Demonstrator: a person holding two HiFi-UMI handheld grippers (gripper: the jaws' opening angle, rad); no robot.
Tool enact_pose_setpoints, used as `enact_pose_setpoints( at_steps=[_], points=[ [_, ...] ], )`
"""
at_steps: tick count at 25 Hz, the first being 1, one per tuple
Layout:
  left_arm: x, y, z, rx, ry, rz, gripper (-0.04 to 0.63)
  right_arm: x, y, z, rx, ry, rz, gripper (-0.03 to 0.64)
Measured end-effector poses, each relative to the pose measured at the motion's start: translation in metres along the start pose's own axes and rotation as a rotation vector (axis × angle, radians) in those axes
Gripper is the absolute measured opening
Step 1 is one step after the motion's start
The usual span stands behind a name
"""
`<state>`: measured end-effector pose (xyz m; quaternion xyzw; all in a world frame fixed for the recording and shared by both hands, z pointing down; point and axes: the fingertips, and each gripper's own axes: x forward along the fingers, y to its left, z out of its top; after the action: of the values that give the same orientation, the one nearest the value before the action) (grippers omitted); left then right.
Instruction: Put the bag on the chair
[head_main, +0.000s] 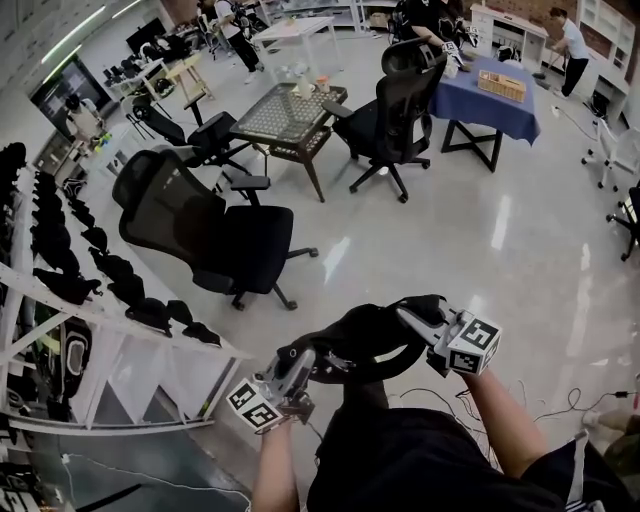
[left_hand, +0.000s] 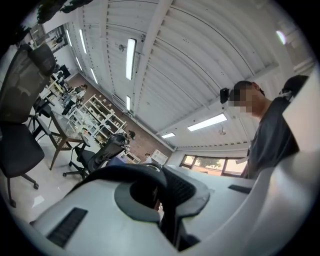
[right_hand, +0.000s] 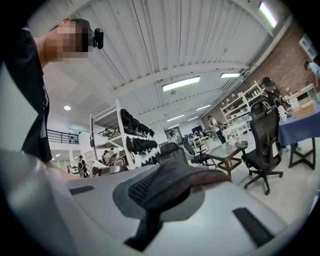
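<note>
A black bag (head_main: 362, 343) hangs in front of the person, carried between both grippers. In the head view my left gripper (head_main: 304, 360) is shut on the bag's left end and my right gripper (head_main: 407, 316) is shut on its right end. The left gripper view has a black strap (left_hand: 146, 176) pinched in the shut jaws of that gripper (left_hand: 169, 202). Dark woven fabric (right_hand: 176, 179) is pinched the same way in the right gripper (right_hand: 154, 212). The black office chair (head_main: 218, 238) stands ahead and to the left, its seat bare and facing right.
A white shelf rack (head_main: 70, 300) loaded with black items runs along the left. Beyond the chair are a glass-topped table (head_main: 288, 116), another office chair (head_main: 392, 122) and a blue-clothed table (head_main: 486, 102). Cables (head_main: 560, 405) lie on the floor at right.
</note>
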<state>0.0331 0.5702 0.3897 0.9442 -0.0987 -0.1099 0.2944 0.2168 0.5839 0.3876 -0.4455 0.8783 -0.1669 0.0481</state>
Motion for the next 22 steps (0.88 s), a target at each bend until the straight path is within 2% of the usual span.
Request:
enact_pose_setpoints(
  at_steps=[5, 8, 14, 18, 22],
  points=[
    [0.016, 0.028, 0.006, -0.013, 0.007, -0.035, 0.028, 0.016, -0.019, 0.002, 0.016, 0.001, -0.028, 0.008],
    [0.023, 0.047, 0.008, -0.050, 0.006, -0.042, 0.028, 0.029, -0.029, 0.009, 0.028, 0.001, -0.017, 0.008],
    [0.055, 0.098, 0.026, -0.100, 0.019, -0.065, 0.028, 0.062, -0.080, 0.017, 0.017, 0.052, -0.060, 0.008],
    [0.081, 0.137, 0.044, -0.120, 0.030, -0.074, 0.028, 0.091, -0.115, 0.030, 0.057, 0.065, -0.083, 0.008],
    [0.106, 0.176, 0.068, -0.118, 0.058, -0.087, 0.028, 0.124, -0.152, 0.052, 0.160, 0.006, -0.095, 0.008]
  ],
)
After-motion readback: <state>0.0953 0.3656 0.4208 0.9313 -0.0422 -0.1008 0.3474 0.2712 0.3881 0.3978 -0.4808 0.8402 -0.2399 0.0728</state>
